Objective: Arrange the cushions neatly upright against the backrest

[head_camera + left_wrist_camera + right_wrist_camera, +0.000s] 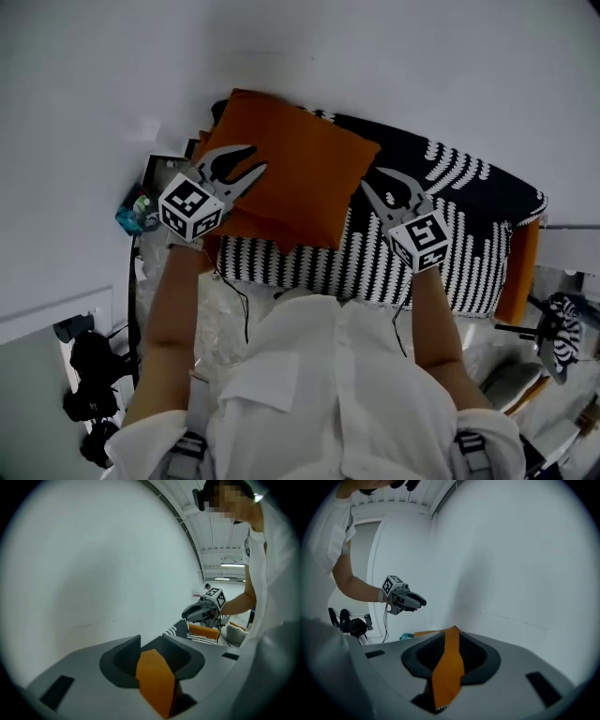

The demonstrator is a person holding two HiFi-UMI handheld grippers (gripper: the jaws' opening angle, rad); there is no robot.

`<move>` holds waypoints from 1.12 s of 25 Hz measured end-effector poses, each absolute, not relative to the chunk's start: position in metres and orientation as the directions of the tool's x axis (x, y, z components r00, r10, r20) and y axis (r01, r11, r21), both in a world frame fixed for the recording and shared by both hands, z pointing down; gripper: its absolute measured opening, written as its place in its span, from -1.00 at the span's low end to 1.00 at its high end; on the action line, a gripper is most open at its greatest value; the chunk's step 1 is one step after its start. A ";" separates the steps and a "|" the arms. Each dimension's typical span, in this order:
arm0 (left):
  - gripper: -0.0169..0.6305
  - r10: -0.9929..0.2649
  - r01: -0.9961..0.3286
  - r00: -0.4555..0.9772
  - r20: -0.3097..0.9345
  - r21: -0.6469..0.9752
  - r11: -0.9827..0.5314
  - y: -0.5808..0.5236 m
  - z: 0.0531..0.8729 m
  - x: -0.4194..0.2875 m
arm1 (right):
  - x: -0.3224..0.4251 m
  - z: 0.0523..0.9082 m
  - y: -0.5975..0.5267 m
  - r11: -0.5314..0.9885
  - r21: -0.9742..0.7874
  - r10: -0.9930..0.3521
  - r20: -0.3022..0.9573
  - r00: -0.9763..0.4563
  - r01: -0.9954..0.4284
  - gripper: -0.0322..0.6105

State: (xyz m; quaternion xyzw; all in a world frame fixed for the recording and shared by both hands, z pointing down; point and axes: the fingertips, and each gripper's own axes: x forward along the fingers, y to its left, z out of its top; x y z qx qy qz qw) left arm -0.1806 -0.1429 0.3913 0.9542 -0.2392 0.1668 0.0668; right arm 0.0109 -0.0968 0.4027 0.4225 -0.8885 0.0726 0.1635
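An orange cushion (291, 173) lies over the back left part of a black-and-white patterned sofa (459, 234), near the white wall. My left gripper (255, 159) is at the cushion's left edge, jaws spread, and in the left gripper view an orange corner (157, 681) sits between them. At the cushion's right corner is my right gripper (375, 180), also spread. A thin orange fold (447, 672) runs through its gap in the right gripper view. Each gripper view shows the other gripper, the right one (199, 612) and the left one (405, 601).
An orange panel (525, 272) shows at the sofa's right end. A teal object (136, 214) and dark gear (89, 375) lie on the floor at the left. A striped item (562, 337) and other clutter are at the right. The white wall rises right behind the sofa.
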 end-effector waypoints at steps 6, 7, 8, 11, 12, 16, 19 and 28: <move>-0.27 -0.228 -0.275 0.825 0.518 0.014 -0.961 -0.174 0.441 -0.181 | -0.014 0.444 -0.122 0.652 -0.026 -0.670 0.447 -0.593 -0.757 -0.40; -0.23 -0.189 -0.234 0.812 0.553 0.011 -0.972 -0.177 0.450 -0.181 | -0.017 0.451 -0.125 0.654 -0.040 -0.659 0.462 -0.594 -0.756 -0.39; -0.21 -0.149 -0.190 0.793 0.590 0.007 -0.982 -0.181 0.460 -0.181 | -0.019 0.457 -0.127 0.656 -0.051 -0.646 0.478 -0.595 -0.753 -0.37; -0.13 -0.047 -0.061 0.727 0.685 -0.004 -0.998 -0.196 0.485 -0.177 | -0.021 0.474 -0.137 0.671 -0.055 -0.604 0.538 -0.588 -0.739 -0.32; -0.12 -0.022 -0.025 0.702 0.711 -0.007 -1.000 -0.204 0.493 -0.175 | -0.020 0.480 -0.143 0.678 -0.055 -0.588 0.558 -0.585 -0.733 -0.30; -0.06 0.046 0.100 0.576 0.816 -0.014 -0.995 -0.232 0.530 -0.177 | -0.019 0.510 -0.161 0.691 -0.059 -0.532 0.632 -0.563 -0.720 -0.20; -0.03 0.067 0.159 0.480 0.875 -0.011 -0.987 -0.250 0.554 -0.180 | -0.017 0.536 -0.172 0.707 -0.071 -0.474 0.691 -0.546 -0.704 -0.18; 0.05 0.098 0.293 0.180 0.979 0.042 -0.955 -0.288 0.621 -0.205 | -0.019 0.610 -0.204 0.772 -0.086 -0.312 0.812 -0.493 -0.630 -0.05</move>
